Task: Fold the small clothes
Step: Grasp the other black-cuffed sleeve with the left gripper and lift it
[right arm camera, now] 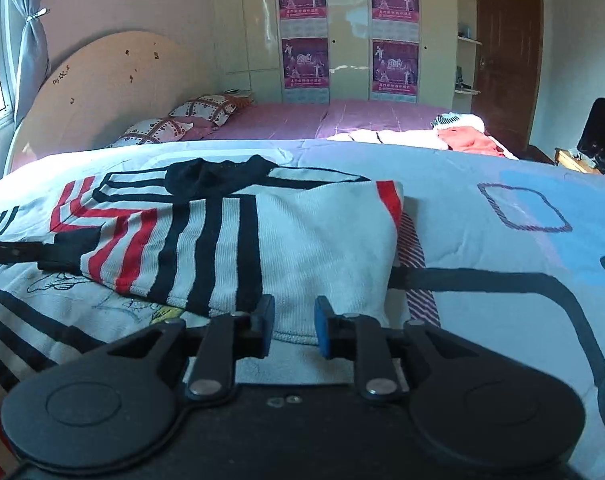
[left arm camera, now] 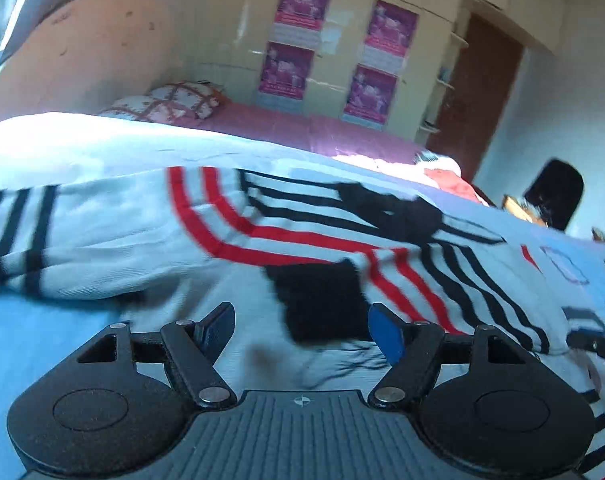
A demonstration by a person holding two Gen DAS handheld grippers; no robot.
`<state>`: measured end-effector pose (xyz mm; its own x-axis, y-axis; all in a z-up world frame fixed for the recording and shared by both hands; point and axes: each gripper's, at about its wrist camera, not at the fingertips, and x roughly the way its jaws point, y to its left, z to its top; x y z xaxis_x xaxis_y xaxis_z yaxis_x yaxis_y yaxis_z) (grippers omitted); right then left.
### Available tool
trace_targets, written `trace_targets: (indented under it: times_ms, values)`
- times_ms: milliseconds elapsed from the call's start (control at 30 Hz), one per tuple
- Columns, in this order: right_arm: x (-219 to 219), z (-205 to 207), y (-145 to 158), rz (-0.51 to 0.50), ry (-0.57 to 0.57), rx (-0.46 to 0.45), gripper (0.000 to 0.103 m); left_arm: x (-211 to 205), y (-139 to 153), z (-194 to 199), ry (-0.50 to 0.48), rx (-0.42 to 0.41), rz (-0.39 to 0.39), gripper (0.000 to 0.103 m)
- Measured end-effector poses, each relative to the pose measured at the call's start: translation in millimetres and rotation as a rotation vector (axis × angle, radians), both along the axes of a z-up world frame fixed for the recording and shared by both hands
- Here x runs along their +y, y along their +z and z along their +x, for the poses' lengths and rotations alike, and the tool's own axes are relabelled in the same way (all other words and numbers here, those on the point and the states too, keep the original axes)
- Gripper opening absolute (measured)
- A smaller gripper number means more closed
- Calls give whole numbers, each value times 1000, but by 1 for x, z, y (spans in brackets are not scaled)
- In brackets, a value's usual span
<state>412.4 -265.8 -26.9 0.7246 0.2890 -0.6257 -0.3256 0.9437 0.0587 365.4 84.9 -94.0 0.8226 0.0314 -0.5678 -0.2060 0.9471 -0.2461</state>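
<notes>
Sunlight is falling across the bed in the left wrist view, where the left claw point(left arm camera: 302, 330) is sitting at the bottom centre with its jaws spread wide and nothing between them. A white garment point(left arm camera: 238, 232) with red and black stripes is stretching blurred across the middle of the frame on a pale blue blanket point(left arm camera: 30, 344). Pink posters point(left arm camera: 302, 4) are hanging on the wardrobe in the upper centre.

In the right wrist view, the right claw point(right arm camera: 292, 326) is sitting at the bottom centre, jaws standing a little apart. The folded garment point(right arm camera: 326, 248) is lying left of centre on the blanket point(right arm camera: 502, 280), its white hem running between the blue pads point(right arm camera: 322, 330), though they are not pressing on it. Patterned pillows point(right arm camera: 206, 110) are resting by the headboard point(right arm camera: 102, 80) in the upper left, and a brown door point(right arm camera: 506, 40) is showing in the upper right.
</notes>
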Motion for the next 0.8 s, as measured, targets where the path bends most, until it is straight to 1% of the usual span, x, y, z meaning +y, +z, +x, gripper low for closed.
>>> trace_targets:
  times_ms: [67, 133, 233, 267, 300, 333, 367, 400, 467, 533, 667, 767, 800]
  values:
    - [1, -6, -2, 4, -22, 25, 23, 46, -3, -31, 129, -28, -56, 73]
    - [6, -10, -3, 11, -37, 44, 24, 96, -11, -61, 276, -61, -135, 73]
    - [17, -15, 0, 38, -66, 54, 24, 178, -33, -99, 506, -87, -315, 73]
    - [22, -17, 2, 52, -76, 55, 24, 202, -40, -109, 569, -106, -374, 73]
    - [27, -18, 4, 56, -82, 54, 24, 222, -45, -117, 612, -130, -419, 70]
    - [34, -20, 6, 53, -85, 48, 24, 239, -49, -122, 637, -152, -447, 64]
    - [39, -21, 8, 50, -87, 42, 24, 254, -53, -124, 656, -153, -467, 55]
    - [44, -22, 10, 51, -90, 38, 24, 267, -56, -124, 663, -155, -486, 49]
    - [51, -23, 11, 51, -110, 33, 23, 290, -64, -121, 671, -172, -517, 45]
    - [54, -22, 11, 55, -149, 28, 23, 305, -71, -116, 668, -201, -548, 44]
    - [49, -17, 11, 70, -297, 31, 24, 325, -84, -102, 650, -243, -571, 44]
    - [45, -17, 11, 93, -343, 41, 24, 334, -86, -92, 617, -248, -558, 44]
    - [44, -18, 11, 93, -351, 43, 24, 337, -85, -91, 607, -249, -554, 42]
